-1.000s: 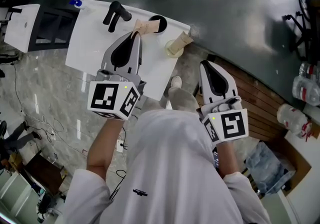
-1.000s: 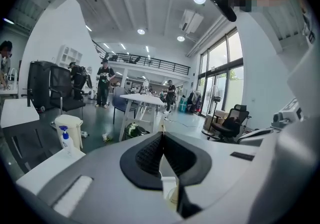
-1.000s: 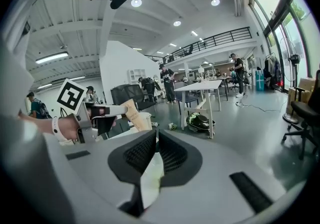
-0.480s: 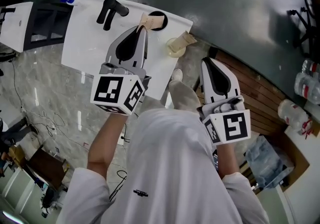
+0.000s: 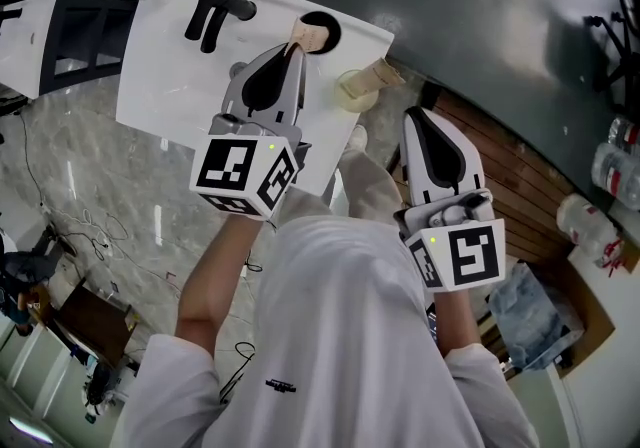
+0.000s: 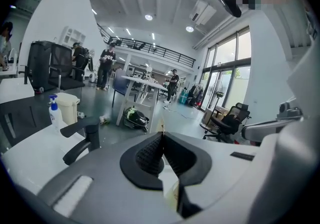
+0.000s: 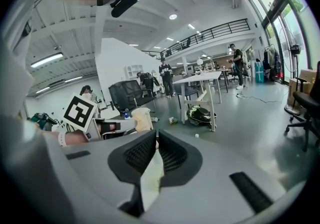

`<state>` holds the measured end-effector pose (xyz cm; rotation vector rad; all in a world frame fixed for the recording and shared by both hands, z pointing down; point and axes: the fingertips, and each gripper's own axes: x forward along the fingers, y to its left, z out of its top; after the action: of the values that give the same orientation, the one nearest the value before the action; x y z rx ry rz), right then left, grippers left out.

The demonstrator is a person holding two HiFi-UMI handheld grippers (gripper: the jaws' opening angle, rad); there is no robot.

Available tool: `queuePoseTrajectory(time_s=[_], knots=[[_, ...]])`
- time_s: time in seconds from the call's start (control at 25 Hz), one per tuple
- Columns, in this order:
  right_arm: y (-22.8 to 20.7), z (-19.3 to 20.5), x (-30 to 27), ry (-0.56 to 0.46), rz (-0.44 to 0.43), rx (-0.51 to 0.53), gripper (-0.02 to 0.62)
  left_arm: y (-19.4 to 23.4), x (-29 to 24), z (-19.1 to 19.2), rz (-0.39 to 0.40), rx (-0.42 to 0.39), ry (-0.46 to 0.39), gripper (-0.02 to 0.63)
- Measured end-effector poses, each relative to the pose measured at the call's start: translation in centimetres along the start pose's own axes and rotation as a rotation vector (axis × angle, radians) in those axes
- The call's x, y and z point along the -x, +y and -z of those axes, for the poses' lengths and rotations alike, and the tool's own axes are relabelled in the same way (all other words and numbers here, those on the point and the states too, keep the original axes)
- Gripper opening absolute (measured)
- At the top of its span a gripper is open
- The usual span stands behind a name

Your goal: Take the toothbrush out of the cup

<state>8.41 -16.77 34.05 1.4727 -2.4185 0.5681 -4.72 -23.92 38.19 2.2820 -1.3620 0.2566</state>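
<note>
On the white table (image 5: 170,76) stands a black cup (image 5: 325,33) with a beige toothbrush (image 5: 304,36) leaning out of it to the left. My left gripper (image 5: 292,49) has its tips right beside that toothbrush; in the left gripper view its jaws (image 6: 161,135) meet, with only a thin pale sliver at the tip. Whether it touches the brush I cannot tell. A pale cup (image 5: 350,94) with a beige wrapped piece (image 5: 380,73) sits at the table's right edge. My right gripper (image 5: 412,116) is shut and empty, off the table below that cup.
A black angled handle (image 5: 215,11) lies at the table's far left, with a blue-topped spray bottle (image 6: 54,113) and a white bin (image 6: 67,104) beyond. Wooden planking (image 5: 520,196) lies to the right. The person's knee (image 5: 365,186) is between the grippers.
Both grippers have sunk. The left one has moved forward over the table, and its tips now sit next to the toothbrush in the black cup.
</note>
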Motion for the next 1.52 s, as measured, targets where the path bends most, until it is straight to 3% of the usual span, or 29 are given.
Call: queuePoseTrajectory(time_s=[0.6, 0.92, 1.04, 1.52], knots=[[0.3, 1.6, -0.5, 0.027, -0.012, -0.024, 0.017, 2.0, -1.9, 3.8, -0.028, 0.014, 0.049, 0.006], [0.5, 1.8, -0.1, 0.023, -0.014, -0.024, 0.017, 2.8, -1.3, 3.6, -0.076, -0.017, 0.047, 0.014], [0.7, 1.6, 0.2, 0.016, -0.017, -0.021, 0.017, 2.8, -0.8, 3.4, -0.091, -0.028, 0.044, 0.095], [1.9, 0.8, 2.4, -0.024, -0.023, -0.004, 0.017, 1.1, 3.6, 1.9, -0.104, -0.056, -0.003, 0.094]])
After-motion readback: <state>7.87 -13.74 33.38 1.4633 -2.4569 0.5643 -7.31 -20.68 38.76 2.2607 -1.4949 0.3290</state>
